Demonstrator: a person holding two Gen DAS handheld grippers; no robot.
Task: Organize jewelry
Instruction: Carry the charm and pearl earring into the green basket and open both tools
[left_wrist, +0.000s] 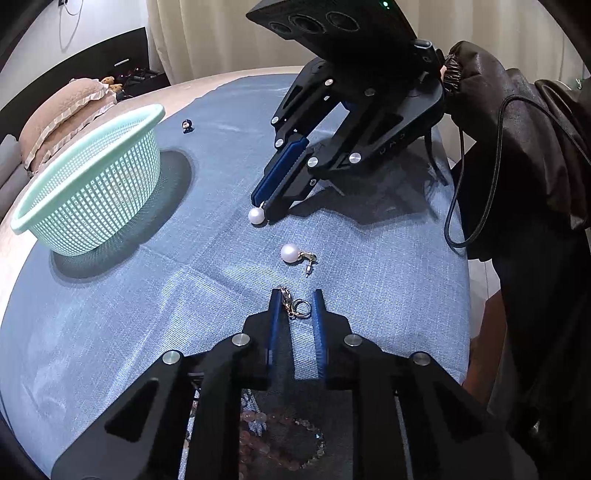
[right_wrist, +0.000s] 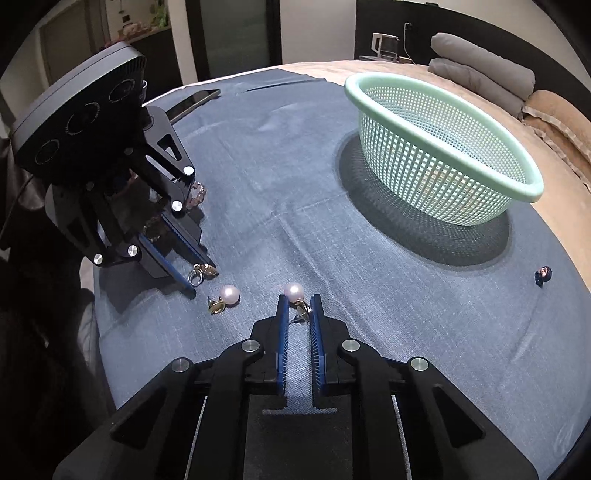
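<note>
Found the right gripper (right_wrist: 298, 300) with its fingers drawn close together on the gold fitting of a pearl earring (right_wrist: 294, 290), apparently pinching it, the pearl itself just past the fingertips and the earring's long axis running straight out along them. Judged the lift to be all that was left on that side, with the mint mesh basket (right_wrist: 443, 155) well ahead and to the right of those fingers. Saw the left gripper (left_wrist: 295, 296) with fingers apart, straddling a gold clasp (left_wrist: 297, 308) at the end of a chain, the clasp nearer the left finger and not yet squeezed. Noted a second pearl earring (left_wrist: 291, 253) loose on the cloth just beyond the left fingertips, between the two grippers and closer to the left one. Glimpsed a beaded bracelet (left_wrist: 280, 439) under the left gripper's body, and a small dark charm (left_wrist: 187, 126) far off beside the basket. Took the surface for a blue cloth (right_wrist: 295, 166) spread over a bed (right_wrist: 561, 206), soft and lightly creased, so expected small pieces to snag or sink a little. Made out pillows (left_wrist: 62, 110) and curtains (left_wrist: 207, 33) behind.
</note>
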